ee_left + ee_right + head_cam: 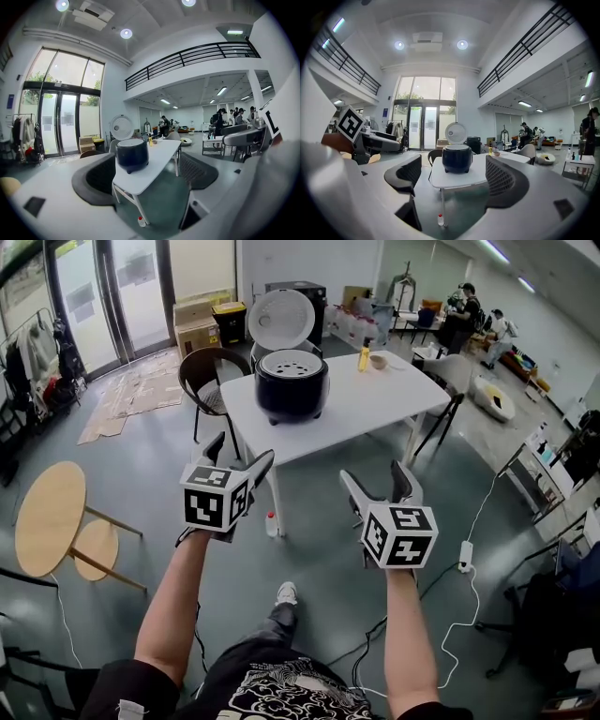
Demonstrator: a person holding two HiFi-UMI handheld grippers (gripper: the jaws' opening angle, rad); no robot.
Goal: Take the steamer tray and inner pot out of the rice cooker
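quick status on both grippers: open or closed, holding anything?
Left gripper: open, fingers apart, holding nothing.
Right gripper: open, fingers apart, holding nothing.

Right gripper view. My right gripper [454, 183] was held with its two jaws wide apart and nothing between them. Framed in the gap stood a white table [461, 179], well apart from my fingertips [502, 180]. It bore a dark rice cooker [457, 160] with its round white lid [455, 132] raised upright. A small bottle [440, 219] stood on the floor beside a table leg. My left gripper [386, 142], with its marker cube [350, 123], showed at the left edge.
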